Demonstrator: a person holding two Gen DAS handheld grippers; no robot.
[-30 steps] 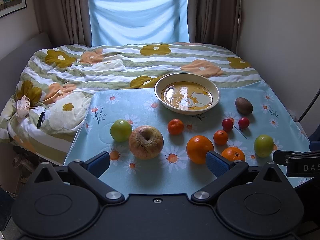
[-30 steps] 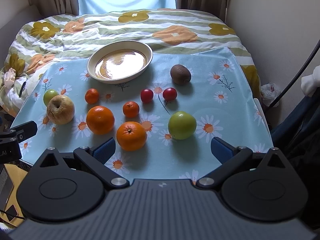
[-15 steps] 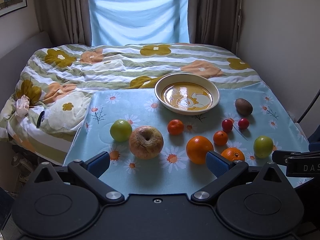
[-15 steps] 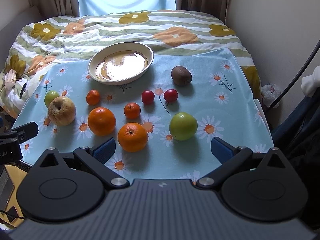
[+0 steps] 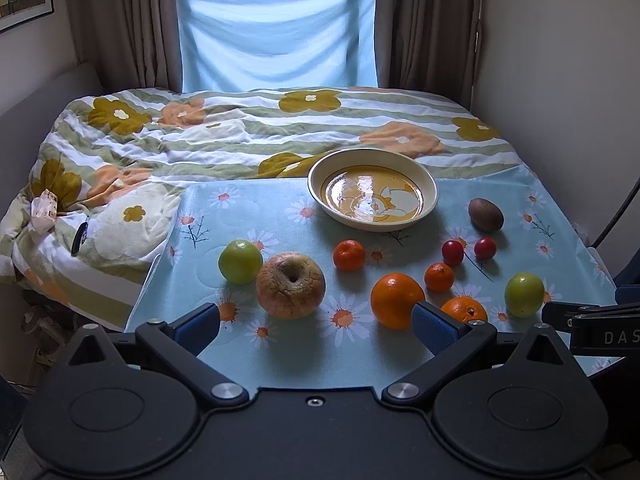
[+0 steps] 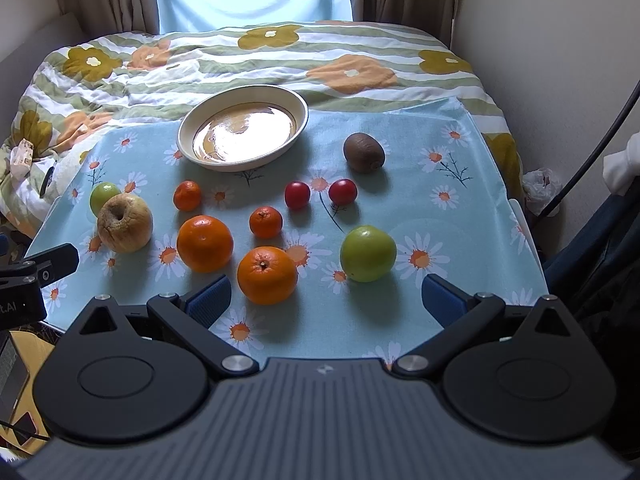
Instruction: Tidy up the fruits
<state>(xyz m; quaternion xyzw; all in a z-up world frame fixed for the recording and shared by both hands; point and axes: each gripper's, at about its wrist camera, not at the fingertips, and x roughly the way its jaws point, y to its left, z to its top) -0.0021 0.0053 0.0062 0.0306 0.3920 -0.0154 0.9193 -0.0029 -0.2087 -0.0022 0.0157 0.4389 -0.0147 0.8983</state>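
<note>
- The bowl (image 6: 242,136) sat empty at the far edge of the daisy cloth (image 6: 460,216), open from above.
- Two oranges (image 6: 267,275), two mandarins (image 6: 265,222) and two red cherry tomatoes (image 6: 297,195) crowded the middle lane toward it.
- Right of the green apple (image 6: 368,253) and kiwi (image 6: 363,152), the cloth lay bare.
- The wall (image 6: 560,60) closed the right side.
</note>
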